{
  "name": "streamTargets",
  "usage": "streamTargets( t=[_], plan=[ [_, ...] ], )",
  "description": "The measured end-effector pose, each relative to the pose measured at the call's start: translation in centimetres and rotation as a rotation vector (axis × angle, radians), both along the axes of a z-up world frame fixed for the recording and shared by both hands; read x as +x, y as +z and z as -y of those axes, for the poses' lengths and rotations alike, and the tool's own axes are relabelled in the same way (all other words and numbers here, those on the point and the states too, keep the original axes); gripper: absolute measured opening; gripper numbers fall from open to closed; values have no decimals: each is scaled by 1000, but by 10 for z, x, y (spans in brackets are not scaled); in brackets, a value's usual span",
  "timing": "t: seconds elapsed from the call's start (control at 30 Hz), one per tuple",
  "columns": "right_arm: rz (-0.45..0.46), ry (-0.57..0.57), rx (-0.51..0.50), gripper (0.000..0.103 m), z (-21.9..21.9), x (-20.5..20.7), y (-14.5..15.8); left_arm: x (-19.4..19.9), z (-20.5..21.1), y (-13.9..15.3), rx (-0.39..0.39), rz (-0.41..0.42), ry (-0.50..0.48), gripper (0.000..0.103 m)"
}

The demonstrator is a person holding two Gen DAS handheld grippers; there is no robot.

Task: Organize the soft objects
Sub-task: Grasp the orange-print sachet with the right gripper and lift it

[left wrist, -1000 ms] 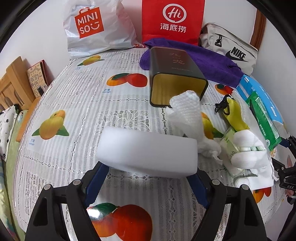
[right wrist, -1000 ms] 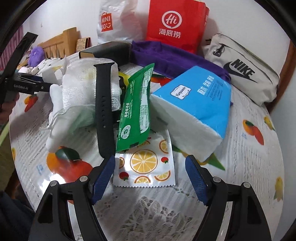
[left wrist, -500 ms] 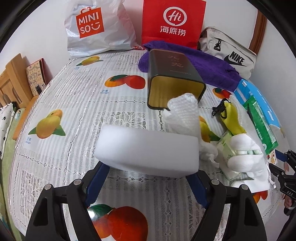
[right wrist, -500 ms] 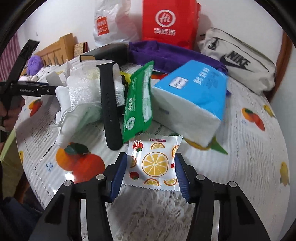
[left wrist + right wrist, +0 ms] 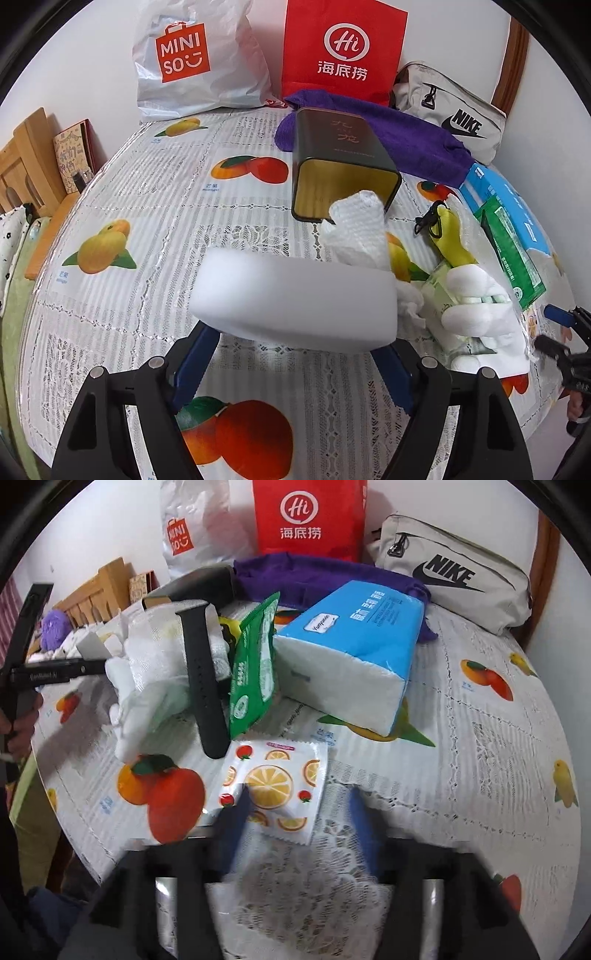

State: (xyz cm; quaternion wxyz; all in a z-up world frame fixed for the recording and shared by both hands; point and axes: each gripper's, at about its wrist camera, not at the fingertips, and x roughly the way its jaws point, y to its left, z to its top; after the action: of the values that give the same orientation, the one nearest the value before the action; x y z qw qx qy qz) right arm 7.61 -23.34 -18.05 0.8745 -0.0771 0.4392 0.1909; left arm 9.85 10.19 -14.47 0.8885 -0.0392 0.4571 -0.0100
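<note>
My left gripper (image 5: 295, 354) is shut on a white sponge block (image 5: 295, 299) and holds it above the table. Beyond it lies a dark tin (image 5: 340, 166) on its side, open end toward me, with a white cloth (image 5: 362, 229) at its mouth. My right gripper (image 5: 299, 812) is blurred; its blue fingers (image 5: 236, 808) stand either side of a fruit-print sachet (image 5: 273, 782) on the table. I cannot tell whether they grip it. Behind the sachet lie a black watch strap (image 5: 203, 679), a green wipes pack (image 5: 255, 668), a blue tissue pack (image 5: 351, 653) and white gloves (image 5: 147, 672).
A Miniso bag (image 5: 192, 62), a red paper bag (image 5: 343, 55), a purple towel (image 5: 406, 136) and a Nike pouch (image 5: 454, 110) line the back wall. A yellow toy (image 5: 450, 236) lies by the gloves (image 5: 476, 306). The table edge drops off at left, by a wooden headboard (image 5: 26, 162).
The right gripper has narrowed from wide open and moved forward around the fruit-print sachet. The left gripper still holds the sponge and has drifted slightly.
</note>
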Motion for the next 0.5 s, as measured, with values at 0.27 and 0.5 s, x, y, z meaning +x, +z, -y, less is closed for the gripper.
streamTargets(
  t=[0.27,0.5],
  plan=[
    [30,-45,-48,76,-29,-4,-11,0,2,0,9,-12,-3,81],
    [63,-100,-17,56,-25,-2,-14,-1,1,1,8,-13,-1,81]
  ],
)
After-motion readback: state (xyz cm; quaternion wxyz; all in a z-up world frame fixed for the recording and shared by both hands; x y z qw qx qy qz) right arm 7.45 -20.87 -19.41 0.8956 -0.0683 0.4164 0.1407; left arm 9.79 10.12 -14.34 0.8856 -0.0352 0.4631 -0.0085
